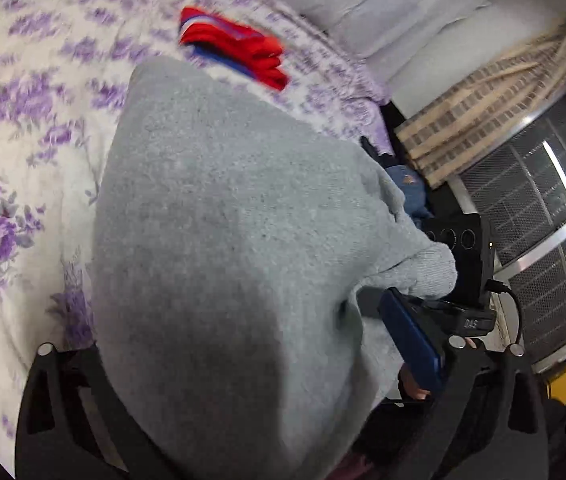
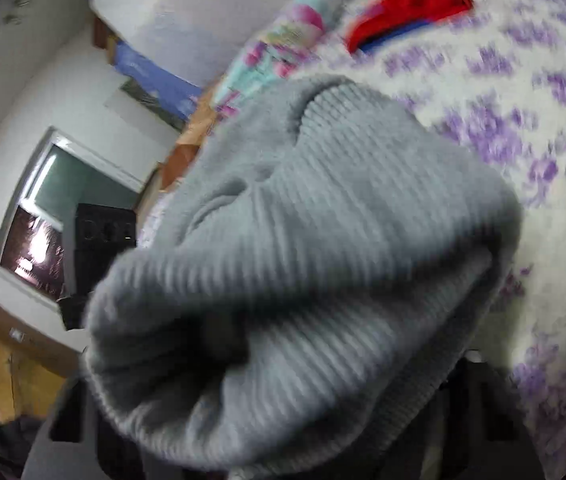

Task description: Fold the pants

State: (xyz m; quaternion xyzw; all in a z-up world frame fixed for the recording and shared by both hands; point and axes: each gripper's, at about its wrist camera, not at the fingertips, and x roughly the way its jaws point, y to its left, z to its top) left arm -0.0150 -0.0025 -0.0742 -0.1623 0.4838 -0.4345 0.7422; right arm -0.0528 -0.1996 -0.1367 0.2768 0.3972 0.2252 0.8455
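The grey knit pants (image 1: 219,248) hang in front of both cameras, lifted above the bed. In the left wrist view the cloth drapes over my left gripper (image 1: 275,420) and hides its fingertips; the jaws appear closed on the fabric. In the right wrist view the ribbed grey waistband or cuff (image 2: 303,264) is bunched over my right gripper (image 2: 283,432), fingertips hidden. The right gripper also shows in the left wrist view (image 1: 443,320), holding an edge of the pants.
A bed with a white and purple floral cover (image 1: 23,140) lies below. A folded red and blue garment (image 1: 235,48) rests on it, with colourful bedding (image 2: 283,44) beyond. A window with a curtain (image 1: 543,200) is at the right.
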